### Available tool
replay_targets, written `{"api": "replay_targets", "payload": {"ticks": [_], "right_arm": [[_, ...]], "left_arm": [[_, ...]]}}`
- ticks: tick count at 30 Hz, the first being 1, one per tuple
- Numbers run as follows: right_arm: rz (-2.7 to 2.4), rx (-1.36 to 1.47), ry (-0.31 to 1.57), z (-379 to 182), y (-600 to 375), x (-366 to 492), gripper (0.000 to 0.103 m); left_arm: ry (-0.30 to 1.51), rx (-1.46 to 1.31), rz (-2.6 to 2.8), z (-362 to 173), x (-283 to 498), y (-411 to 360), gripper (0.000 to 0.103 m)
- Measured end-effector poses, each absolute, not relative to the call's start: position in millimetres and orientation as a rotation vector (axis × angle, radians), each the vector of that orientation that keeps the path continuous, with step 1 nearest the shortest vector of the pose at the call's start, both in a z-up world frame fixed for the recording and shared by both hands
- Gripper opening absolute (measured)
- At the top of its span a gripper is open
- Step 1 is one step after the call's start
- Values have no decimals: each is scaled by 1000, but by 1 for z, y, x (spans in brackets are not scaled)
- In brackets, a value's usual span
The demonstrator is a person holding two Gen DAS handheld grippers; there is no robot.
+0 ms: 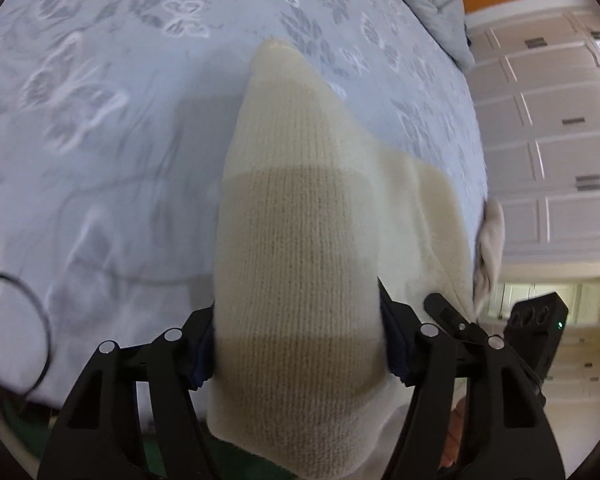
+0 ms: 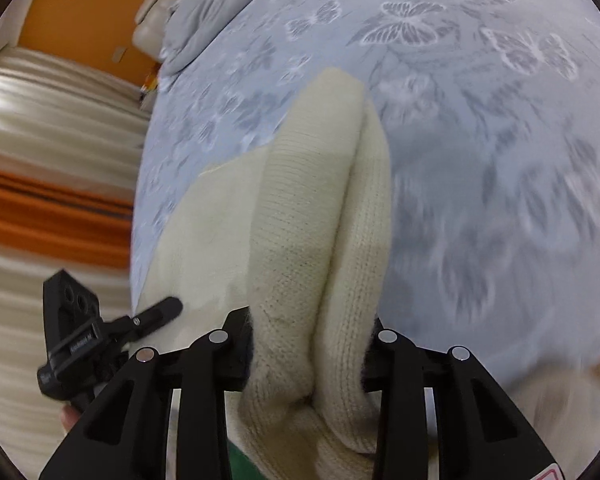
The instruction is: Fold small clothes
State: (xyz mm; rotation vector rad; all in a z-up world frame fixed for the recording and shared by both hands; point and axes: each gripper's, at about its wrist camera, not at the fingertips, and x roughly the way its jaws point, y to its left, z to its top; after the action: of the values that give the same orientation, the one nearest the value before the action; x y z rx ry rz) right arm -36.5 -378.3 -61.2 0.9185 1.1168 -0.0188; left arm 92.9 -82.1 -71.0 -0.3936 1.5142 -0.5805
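Note:
A cream knitted garment (image 1: 300, 216) hangs over the blue butterfly-print bedspread (image 1: 100, 140). My left gripper (image 1: 298, 344) is shut on one part of it; the knit bulges between the fingers and hides the tips. My right gripper (image 2: 310, 356) is shut on another part of the same garment (image 2: 320, 216), which folds into two ridges running away from the fingers. Each gripper shows in the other's view, the right one (image 1: 540, 336) at the lower right and the left one (image 2: 76, 344) at the lower left.
A grey quilt (image 2: 220, 4) is bunched at the far end of the bed. White panelled cupboards (image 1: 548, 140) stand past the bed's right edge. A small pale cloth (image 1: 490, 248) lies at that edge. A black cable (image 1: 32, 312) loops at the left.

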Motion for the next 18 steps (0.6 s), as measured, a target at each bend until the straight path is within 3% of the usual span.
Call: {"api": "replay_targets", "payload": {"ticks": [4,9,18], "right_arm": [[46,901,1141,-31,-336,-88,33],[120,833,1059,24,-290,-131,33],[294,597,726,155,-225,-120,33]], "left_arm": [[1522,-369,-618,-35,35,-40,63],[1398,-381,-659,17,-16,11,63],[892,-394,-681,149,-43,85,63]]}}
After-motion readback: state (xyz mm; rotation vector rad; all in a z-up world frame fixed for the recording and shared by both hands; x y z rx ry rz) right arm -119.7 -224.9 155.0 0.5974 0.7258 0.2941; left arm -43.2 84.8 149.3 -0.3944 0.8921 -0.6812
